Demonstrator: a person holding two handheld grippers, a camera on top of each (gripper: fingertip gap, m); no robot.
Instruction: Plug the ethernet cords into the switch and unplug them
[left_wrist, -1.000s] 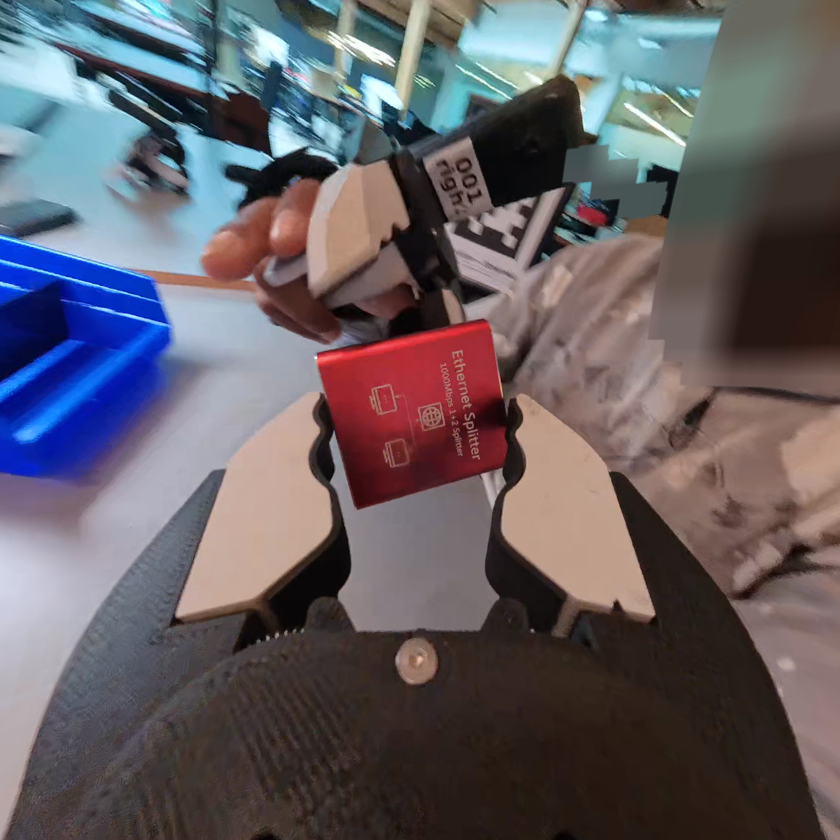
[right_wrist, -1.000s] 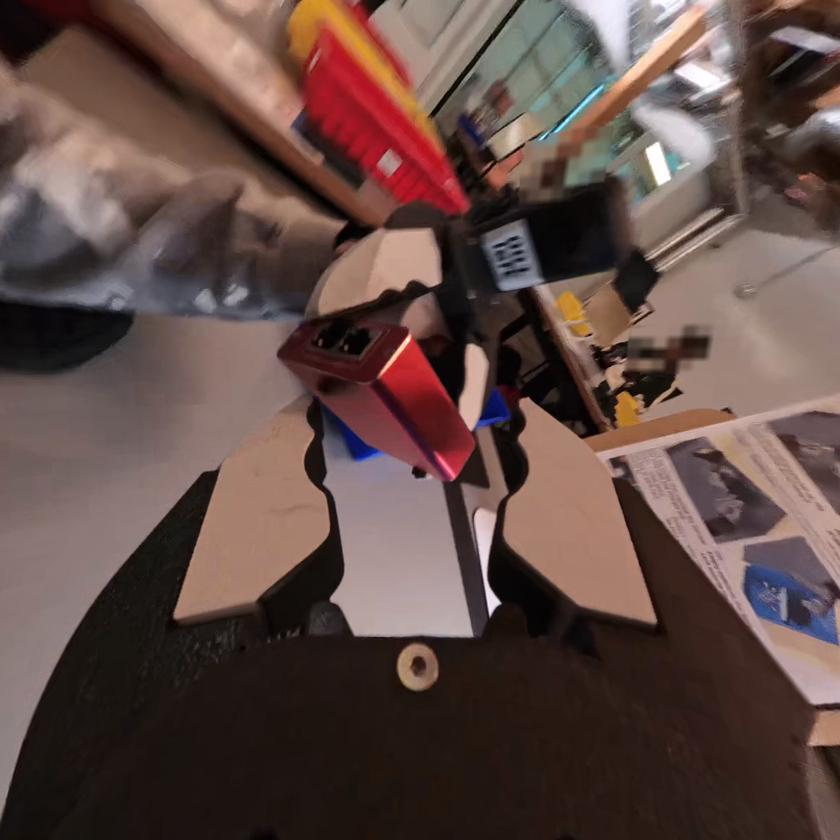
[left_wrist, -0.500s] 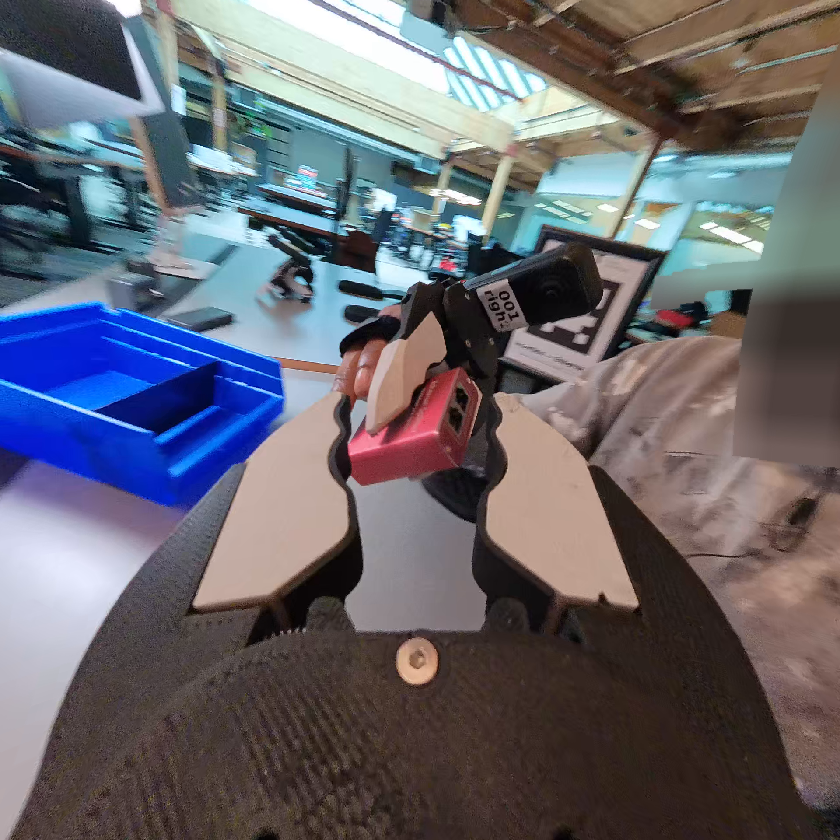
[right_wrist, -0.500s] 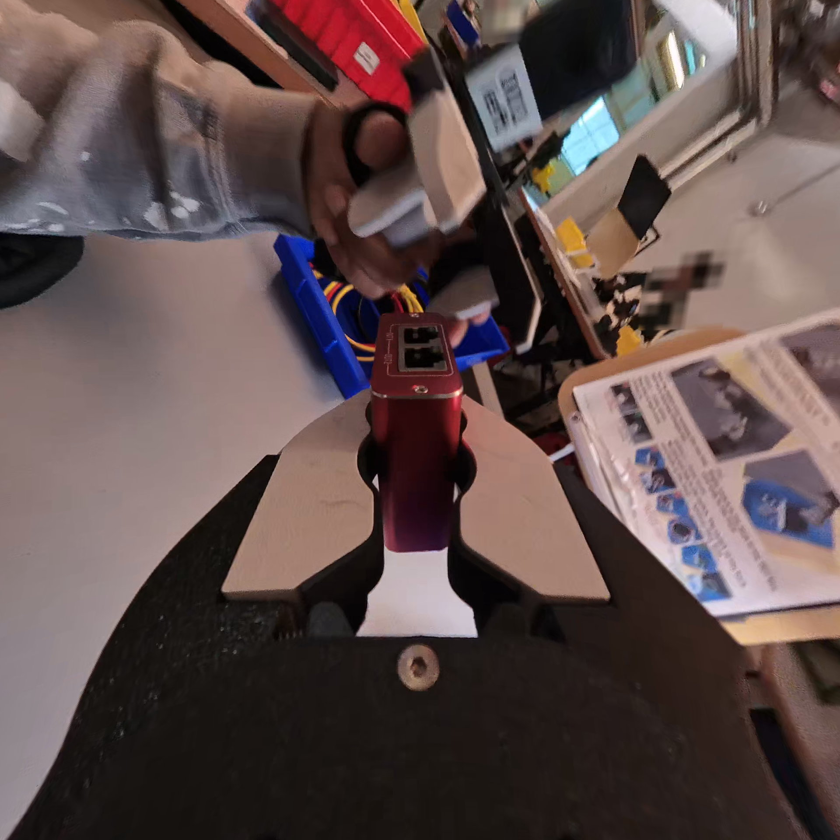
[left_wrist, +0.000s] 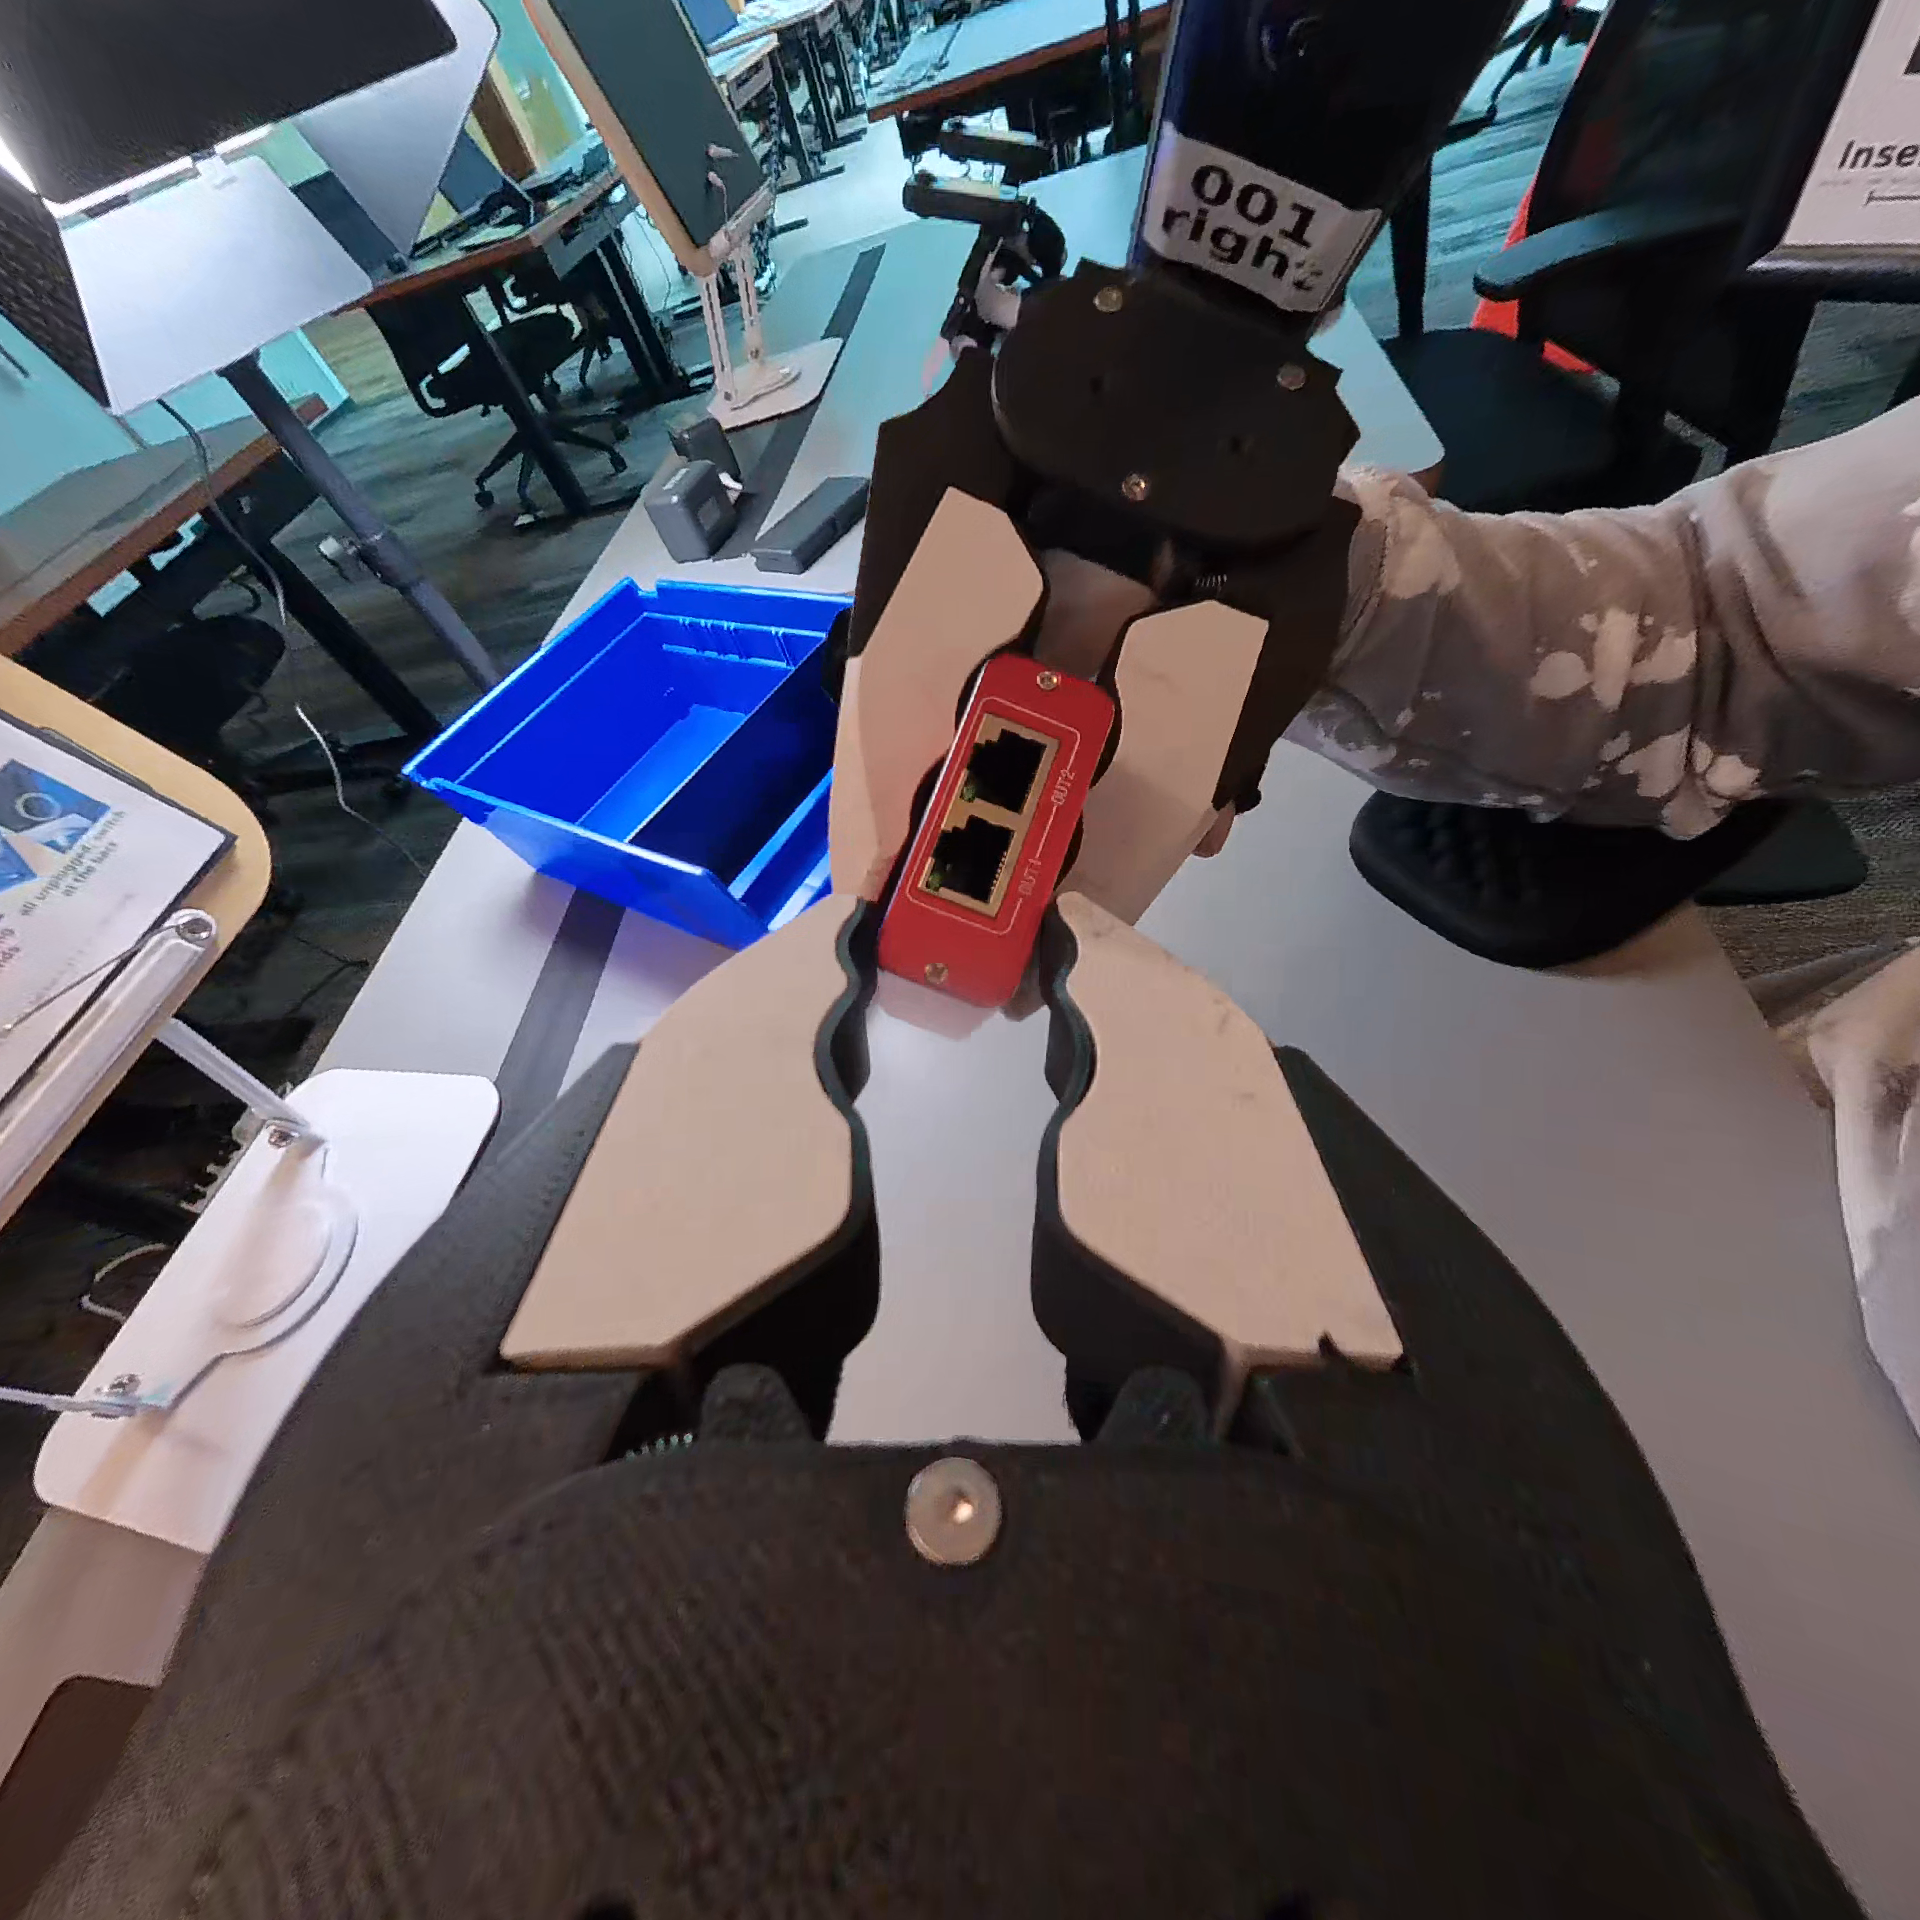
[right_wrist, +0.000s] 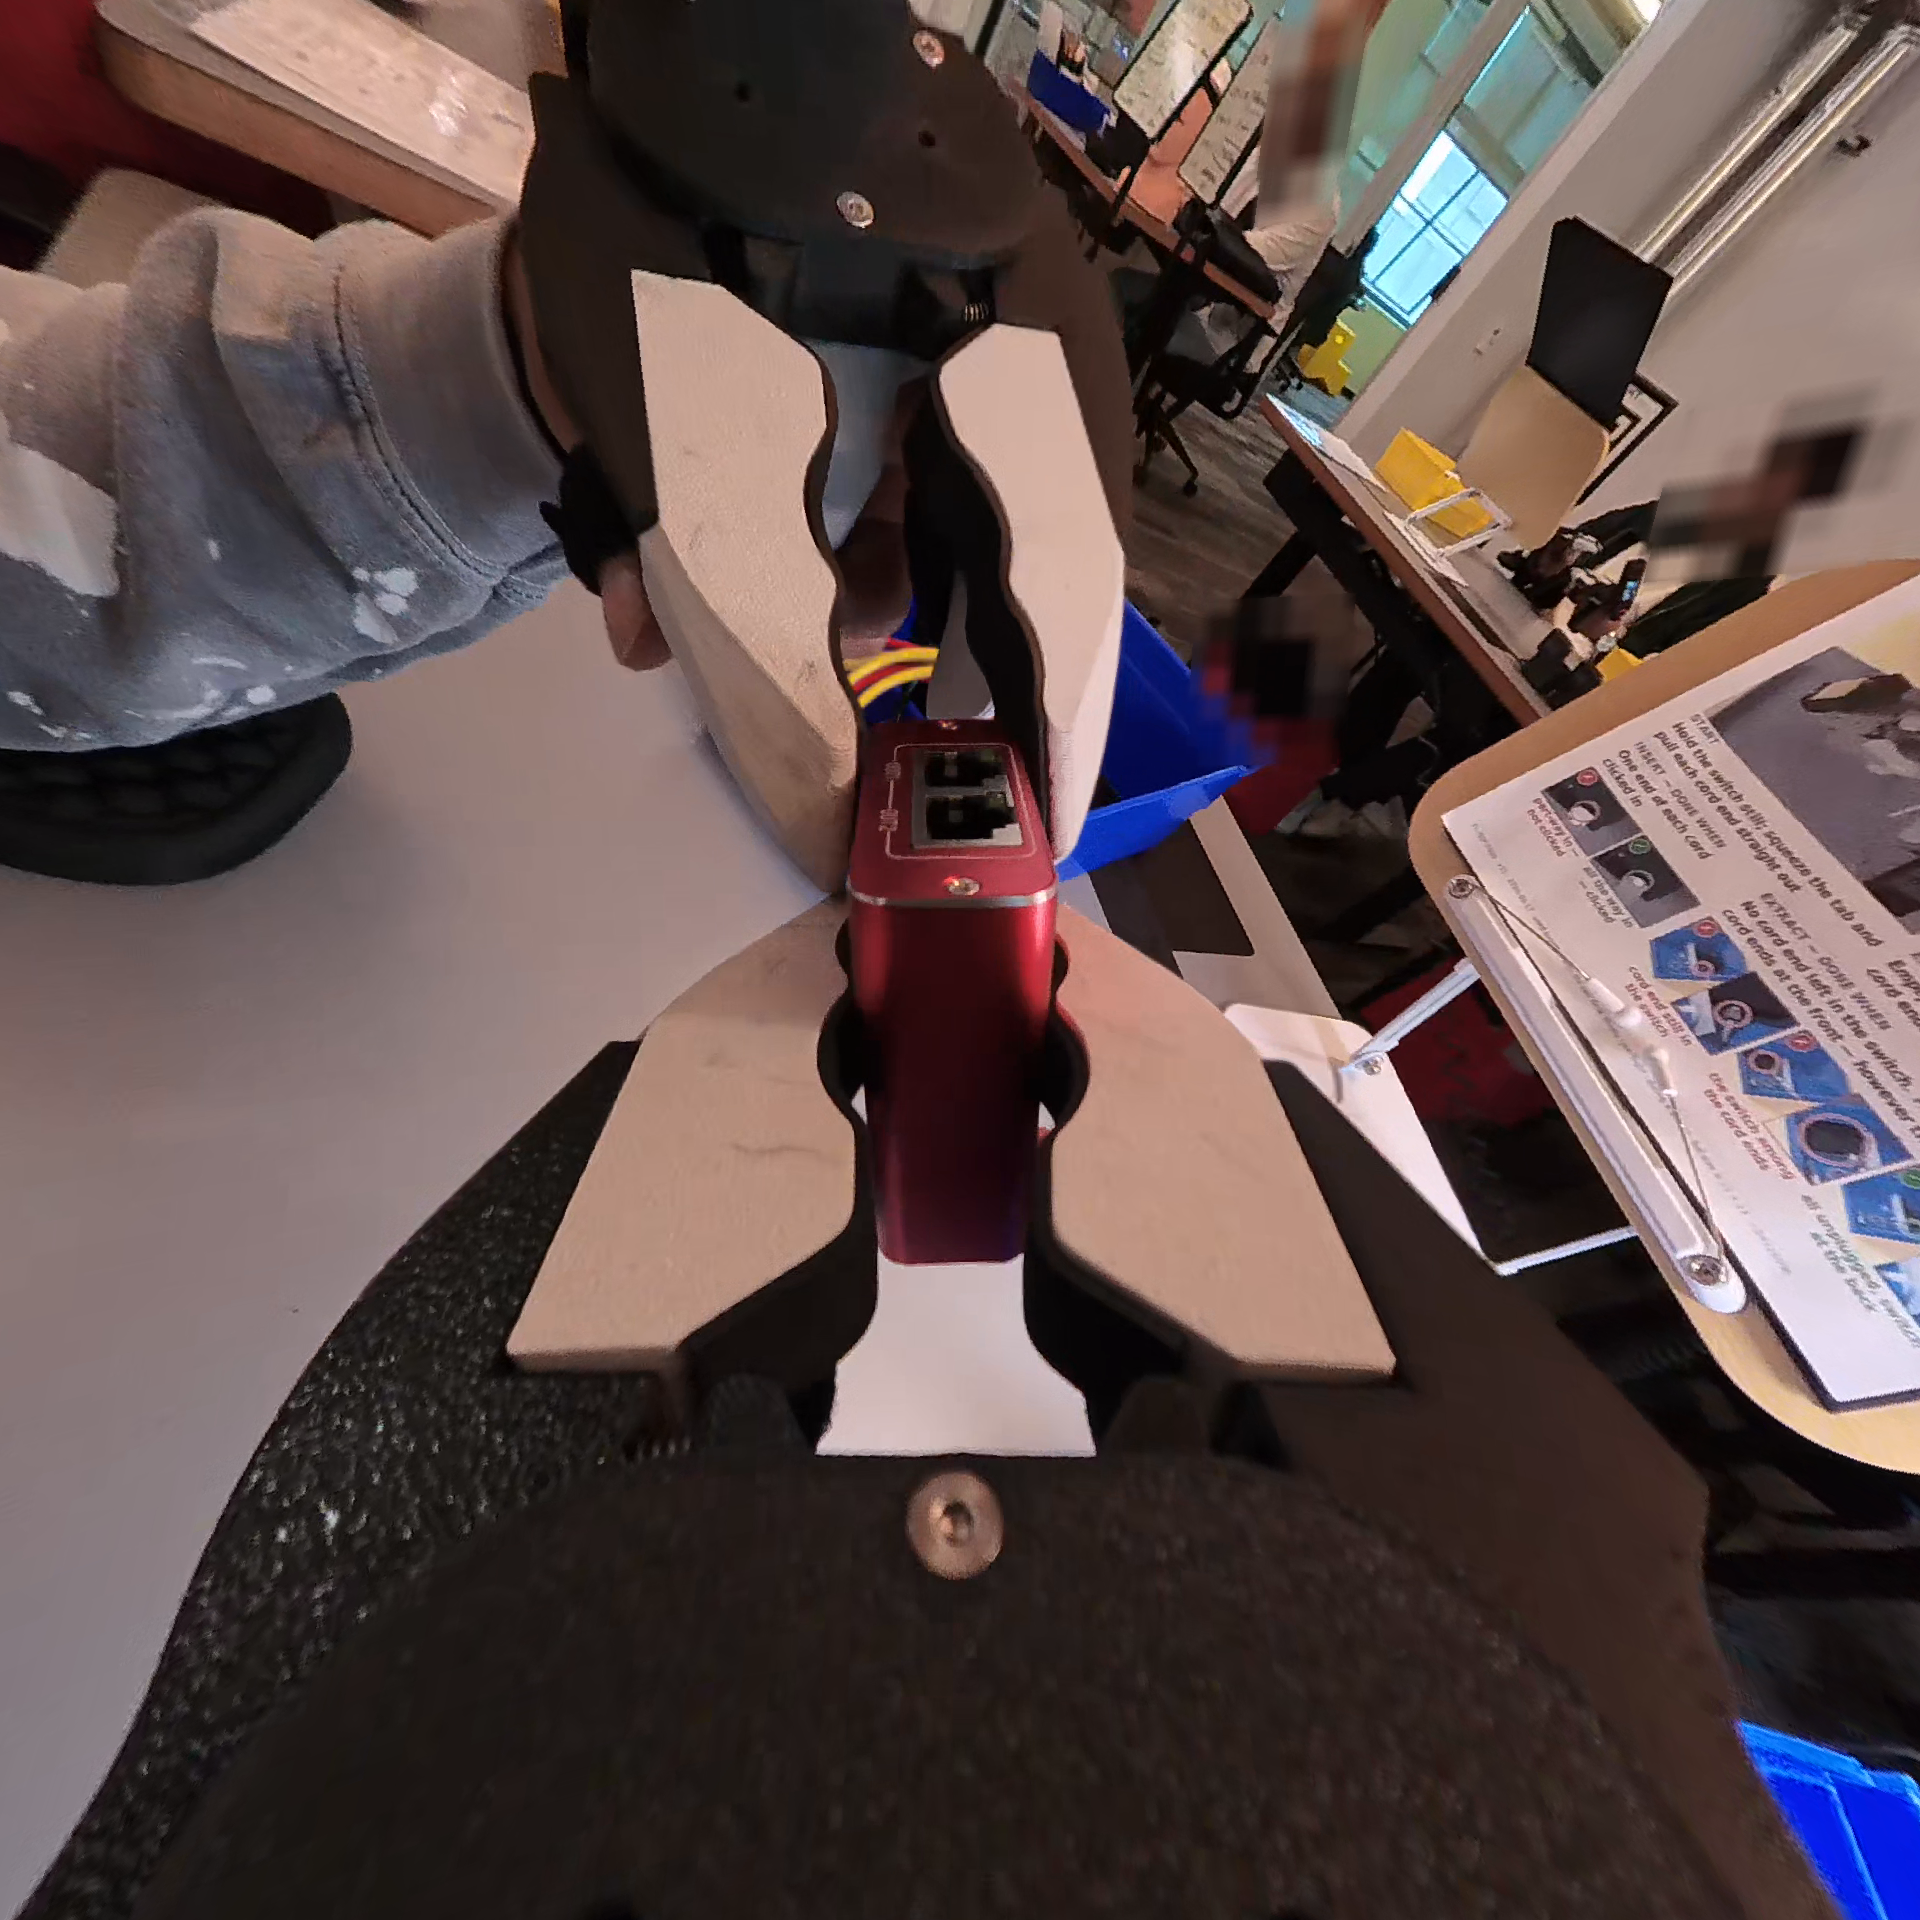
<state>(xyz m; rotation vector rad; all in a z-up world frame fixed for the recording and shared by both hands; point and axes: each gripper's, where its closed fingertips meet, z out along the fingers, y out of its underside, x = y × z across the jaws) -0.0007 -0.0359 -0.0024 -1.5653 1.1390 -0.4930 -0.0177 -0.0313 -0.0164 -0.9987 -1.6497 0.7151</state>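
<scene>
The red switch is held above the grey table, its two empty ports facing the left wrist camera. My right gripper is shut on the switch's body. My left gripper comes from the opposite side, and its fingertips pinch the port end; its jaw gap matches the switch's thickness. In the right wrist view the left gripper's fingers flank the ports. Coloured ethernet cords show between those fingers, lying in a blue bin behind.
An empty blue bin with a divider stands on the table's left part. An instruction sheet on a wooden stand is beside the table, its white base on the table edge. A black chair is at right.
A second ago my left gripper held the switch and the right was open. The right shut on its body; the left opened, then closed on the port end. Both views tilted down.
</scene>
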